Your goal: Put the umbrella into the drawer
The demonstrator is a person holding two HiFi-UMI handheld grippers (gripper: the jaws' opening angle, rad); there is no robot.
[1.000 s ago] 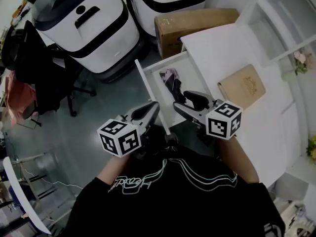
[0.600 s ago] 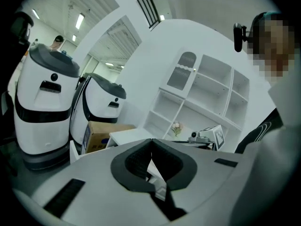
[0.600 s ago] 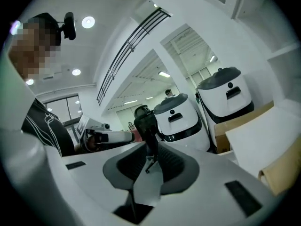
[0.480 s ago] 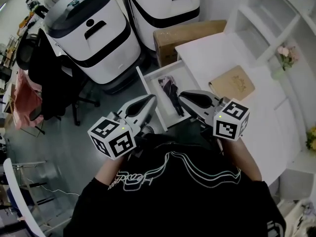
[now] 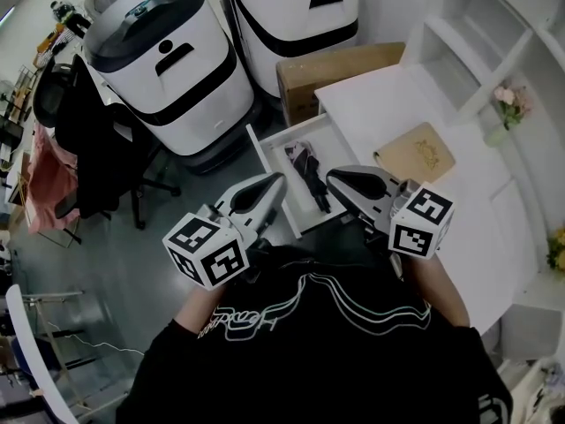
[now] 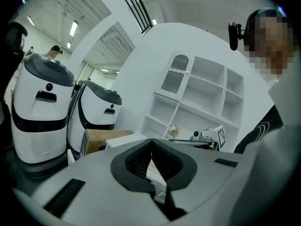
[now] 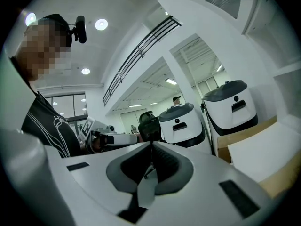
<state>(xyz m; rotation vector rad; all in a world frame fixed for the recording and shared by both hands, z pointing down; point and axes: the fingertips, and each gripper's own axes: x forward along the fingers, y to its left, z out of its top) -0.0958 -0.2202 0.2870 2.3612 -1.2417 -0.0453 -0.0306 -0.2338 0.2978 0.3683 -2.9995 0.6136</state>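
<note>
The folded dark umbrella (image 5: 309,168) lies inside the open white drawer (image 5: 270,155) of the desk. Both grippers hover above the drawer's near end, apart from the umbrella and pointing almost level. My left gripper (image 5: 275,182) is left of the drawer, jaws together with nothing between them (image 6: 151,140). My right gripper (image 5: 334,177) is just right of the umbrella, also shut and empty (image 7: 151,144). Each gripper view looks out over the room, and neither shows the umbrella.
Two white-and-black machines (image 5: 163,51) (image 5: 296,7) stand beyond the drawer, beside a cardboard box (image 5: 340,64). A tan book (image 5: 415,153) lies on the white desk (image 5: 380,100). Shelves with flowers (image 5: 505,95) are at the right, and a black chair (image 5: 79,140) is at the left.
Both grippers have lifted up and away from the drawer. The right gripper's jaws, open a second ago, have closed on nothing. The umbrella stays in the drawer.
</note>
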